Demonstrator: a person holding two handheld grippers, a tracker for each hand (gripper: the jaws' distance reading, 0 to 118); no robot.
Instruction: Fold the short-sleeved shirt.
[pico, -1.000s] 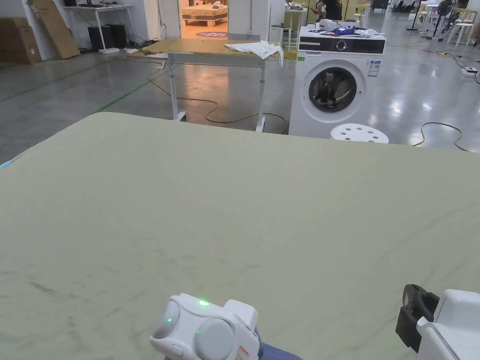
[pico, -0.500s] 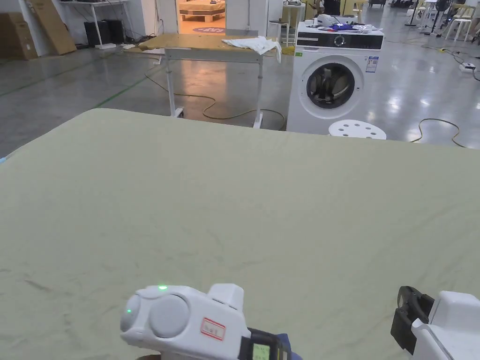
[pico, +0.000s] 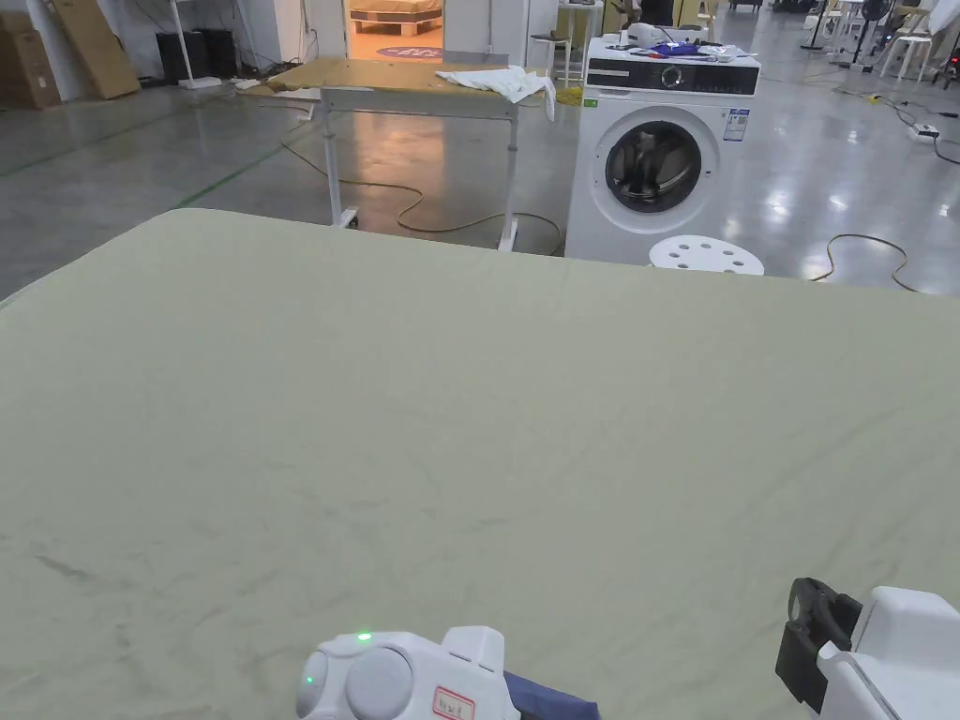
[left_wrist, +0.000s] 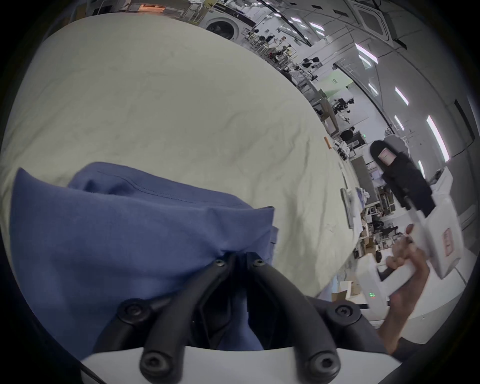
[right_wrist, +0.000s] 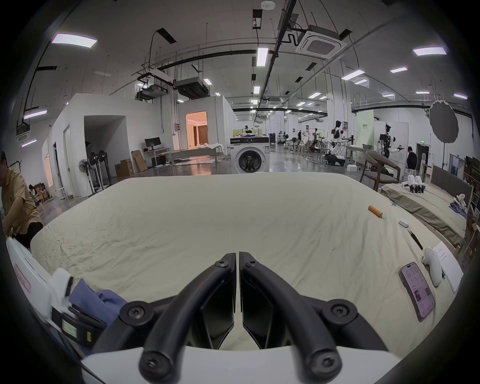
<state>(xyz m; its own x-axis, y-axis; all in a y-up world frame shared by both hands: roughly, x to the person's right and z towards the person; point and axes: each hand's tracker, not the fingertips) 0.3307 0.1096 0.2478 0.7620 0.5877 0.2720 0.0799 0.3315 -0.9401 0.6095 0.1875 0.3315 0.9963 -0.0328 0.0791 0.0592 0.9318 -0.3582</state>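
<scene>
Gripping blue shirt (left_wrist: 124, 233) w/ left gripper (left_wrist: 240, 256); right gripper (right_wrist: 238, 256) closed, empty, over bed (pico: 469, 394).

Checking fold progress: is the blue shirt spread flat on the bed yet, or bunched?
Bunched. The blue shirt hangs gathered in loose folds from the shut left gripper, over the bed sheet, not laid flat.

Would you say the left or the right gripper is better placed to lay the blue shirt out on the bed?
Left, probably: the left gripper is shut on the blue fabric shirt, while the right gripper is shut on nothing.
</scene>
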